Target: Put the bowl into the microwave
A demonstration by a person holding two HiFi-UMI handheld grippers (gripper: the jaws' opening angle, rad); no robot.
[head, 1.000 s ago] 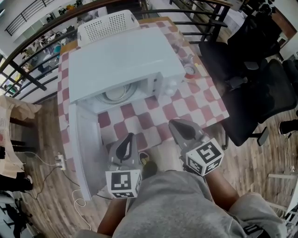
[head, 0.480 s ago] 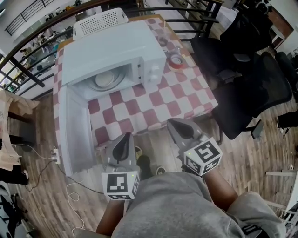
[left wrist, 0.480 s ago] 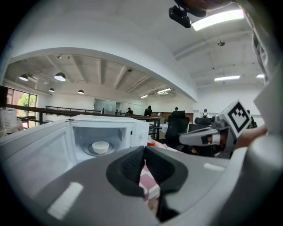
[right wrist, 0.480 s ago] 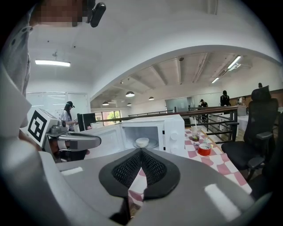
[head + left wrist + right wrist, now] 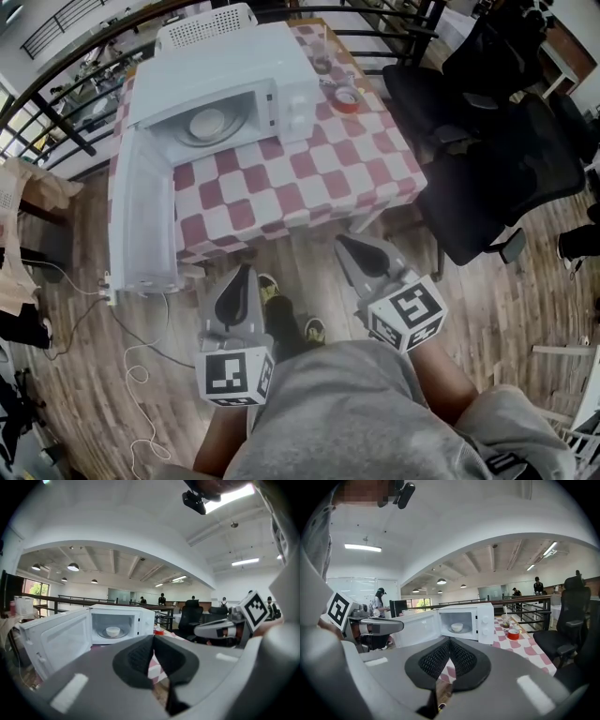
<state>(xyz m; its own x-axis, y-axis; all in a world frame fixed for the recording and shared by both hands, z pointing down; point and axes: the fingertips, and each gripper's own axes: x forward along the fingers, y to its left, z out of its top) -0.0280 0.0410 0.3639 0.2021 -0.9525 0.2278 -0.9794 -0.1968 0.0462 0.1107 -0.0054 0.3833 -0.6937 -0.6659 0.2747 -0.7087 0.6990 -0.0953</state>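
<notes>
One bowl [image 5: 208,122] is seen inside the one microwave [image 5: 246,70], whose single door [image 5: 142,220] is swung wide open. Two grippers are held well in front of the microwave: the left gripper [image 5: 240,281] and the right gripper [image 5: 354,248], each with jaws closed together on nothing. One red tub [image 5: 346,99] and one cup [image 5: 322,64] are set just right of the microwave.

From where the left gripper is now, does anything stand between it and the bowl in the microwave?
Nothing visible does. The bowl sits inside the microwave, whose door stands swung open at the left. Only bare checkered table and floor lie between it and the left gripper.
</notes>
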